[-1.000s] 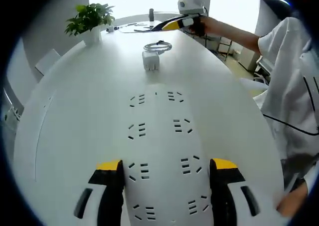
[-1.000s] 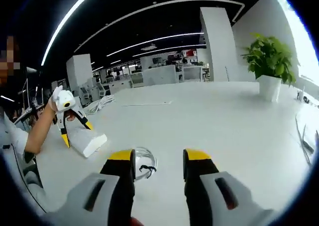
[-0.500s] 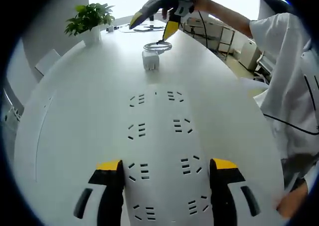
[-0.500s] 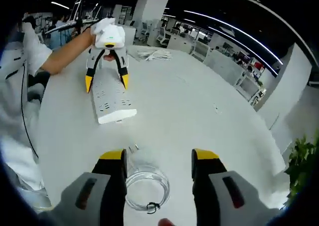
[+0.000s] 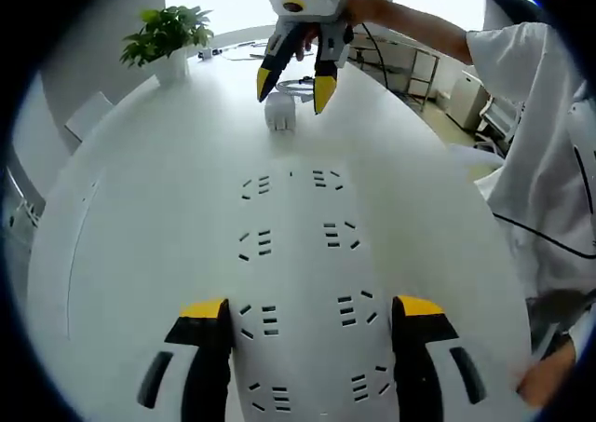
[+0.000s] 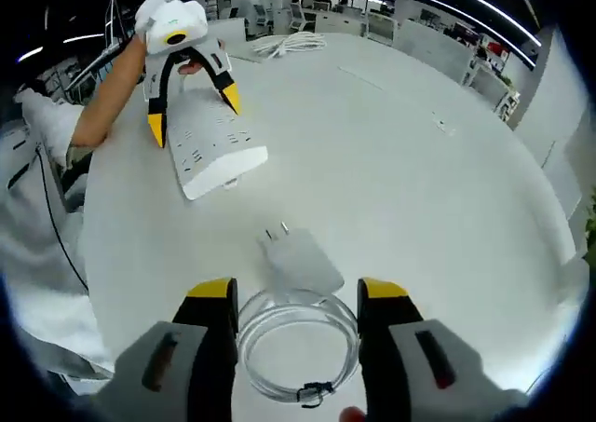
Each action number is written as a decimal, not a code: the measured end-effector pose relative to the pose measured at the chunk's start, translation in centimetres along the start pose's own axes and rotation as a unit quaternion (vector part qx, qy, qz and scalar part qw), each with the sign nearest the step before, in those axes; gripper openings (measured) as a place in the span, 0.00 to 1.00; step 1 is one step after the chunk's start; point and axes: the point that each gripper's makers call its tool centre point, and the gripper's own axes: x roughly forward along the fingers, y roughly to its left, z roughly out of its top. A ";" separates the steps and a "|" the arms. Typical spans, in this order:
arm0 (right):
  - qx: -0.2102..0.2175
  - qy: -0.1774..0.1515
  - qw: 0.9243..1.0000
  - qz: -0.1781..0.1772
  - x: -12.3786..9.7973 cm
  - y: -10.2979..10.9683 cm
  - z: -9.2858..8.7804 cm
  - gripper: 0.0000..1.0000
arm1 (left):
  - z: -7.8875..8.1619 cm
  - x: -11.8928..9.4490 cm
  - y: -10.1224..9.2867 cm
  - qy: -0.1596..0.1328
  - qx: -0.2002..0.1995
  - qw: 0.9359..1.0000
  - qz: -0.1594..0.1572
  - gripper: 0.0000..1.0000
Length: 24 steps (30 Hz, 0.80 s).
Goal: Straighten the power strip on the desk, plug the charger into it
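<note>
A white power strip (image 5: 298,245) lies lengthwise on the white table (image 5: 140,208), between the jaws of my left gripper (image 5: 312,315), which is open and straddles its near end. In the right gripper view the left gripper (image 6: 193,117) stands astride the far end of the power strip (image 6: 209,152). A white charger (image 6: 300,260) lies just ahead of my open right gripper (image 6: 296,296), prongs pointing toward the strip. Its clear coiled cable (image 6: 296,347) sits between the jaws. In the left gripper view the right gripper (image 5: 293,91) hovers over the charger (image 5: 279,113).
A potted plant (image 5: 168,33) stands at the table's far left edge. A bundle of white cable (image 6: 289,42) lies beyond the strip. The person's sleeve (image 5: 540,142) fills the right side, and an arm (image 6: 102,96) reaches in along the table (image 6: 419,189).
My right gripper has swung in from the far table edge and come down over the charger, which now lies just ahead of its jaws. The left gripper and the strip have not moved.
</note>
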 end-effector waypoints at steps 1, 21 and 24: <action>0.005 -0.010 1.000 0.000 -0.1 0.4 0.0 0.51 | 0.0 0.0 0.0 0.000 0.000 1.000 0.000 0.71; 0.082 -0.274 0.951 -0.122 -3.5 -2.5 3.8 0.46 | 0.1 0.1 -0.2 0.003 0.007 1.000 0.001 0.72; 0.071 -0.268 0.954 -0.115 -0.9 -2.1 4.2 0.48 | 0.1 0.1 -0.1 0.003 0.007 1.000 0.003 0.72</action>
